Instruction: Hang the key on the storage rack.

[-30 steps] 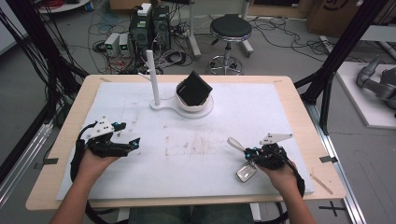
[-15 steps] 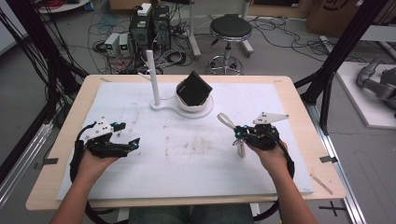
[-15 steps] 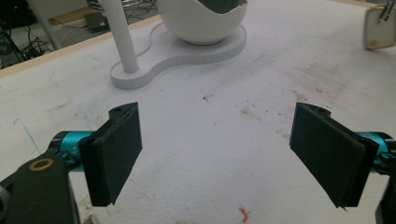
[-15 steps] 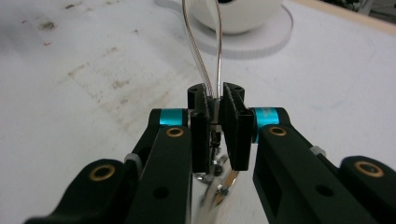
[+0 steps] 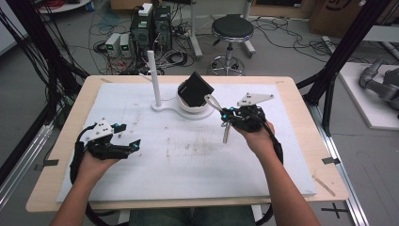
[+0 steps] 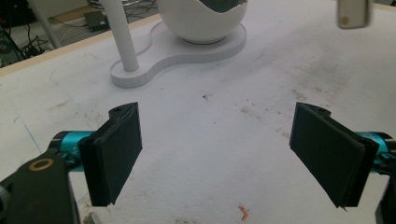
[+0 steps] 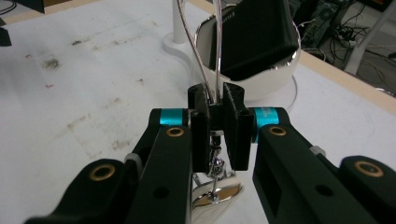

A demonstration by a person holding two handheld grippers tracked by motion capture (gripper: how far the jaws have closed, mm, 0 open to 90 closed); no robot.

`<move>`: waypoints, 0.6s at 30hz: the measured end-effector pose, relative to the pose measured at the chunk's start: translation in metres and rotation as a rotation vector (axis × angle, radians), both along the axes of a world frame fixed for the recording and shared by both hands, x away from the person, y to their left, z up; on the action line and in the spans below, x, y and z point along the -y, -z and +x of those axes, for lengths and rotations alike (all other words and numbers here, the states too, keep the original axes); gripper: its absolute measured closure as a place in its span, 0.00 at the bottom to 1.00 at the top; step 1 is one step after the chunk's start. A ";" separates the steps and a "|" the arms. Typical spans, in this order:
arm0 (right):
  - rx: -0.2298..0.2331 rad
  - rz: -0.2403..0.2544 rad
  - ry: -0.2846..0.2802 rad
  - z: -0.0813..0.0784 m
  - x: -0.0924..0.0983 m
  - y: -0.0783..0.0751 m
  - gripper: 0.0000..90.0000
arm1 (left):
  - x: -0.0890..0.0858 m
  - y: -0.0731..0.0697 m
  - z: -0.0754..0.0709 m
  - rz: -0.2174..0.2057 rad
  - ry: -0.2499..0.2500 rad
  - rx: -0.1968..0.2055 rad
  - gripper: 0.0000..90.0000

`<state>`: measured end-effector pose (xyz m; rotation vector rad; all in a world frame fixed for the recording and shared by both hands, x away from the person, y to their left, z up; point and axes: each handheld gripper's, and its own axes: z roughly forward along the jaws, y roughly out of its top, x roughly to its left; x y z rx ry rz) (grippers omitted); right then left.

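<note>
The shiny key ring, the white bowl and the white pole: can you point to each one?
key ring [image 7: 198, 51], right gripper view, on its silver wire loop.
white bowl [image 5: 192, 108], high view, on its front wall.
white pole [image 5: 154, 77], high view, on the middle of its shaft.

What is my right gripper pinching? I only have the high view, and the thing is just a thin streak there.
Observer: In the right gripper view, the right gripper is shut on the base of a thin wire loop.
Operator: And the piece dangling below it?
Observer: A small shiny tag on a short swivel link, hanging under the jaws.
Operator: Is anything in the left gripper?
Observer: No. The left gripper view shows the left gripper open over the mat, with nothing between its pads.
</note>
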<state>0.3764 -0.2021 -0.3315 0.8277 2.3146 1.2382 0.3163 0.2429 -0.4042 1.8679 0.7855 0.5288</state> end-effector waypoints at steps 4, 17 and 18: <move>0.023 -0.003 -0.018 0.009 -0.013 -0.011 0.92 | -0.001 -0.001 0.000 -0.002 0.002 0.000 0.19; 0.065 -0.016 -0.070 0.036 -0.065 -0.044 0.92 | -0.002 0.000 0.000 -0.004 0.000 -0.001 0.19; 0.063 -0.023 -0.075 0.039 -0.070 -0.047 0.92 | -0.002 0.000 0.000 -0.002 -0.001 -0.002 0.19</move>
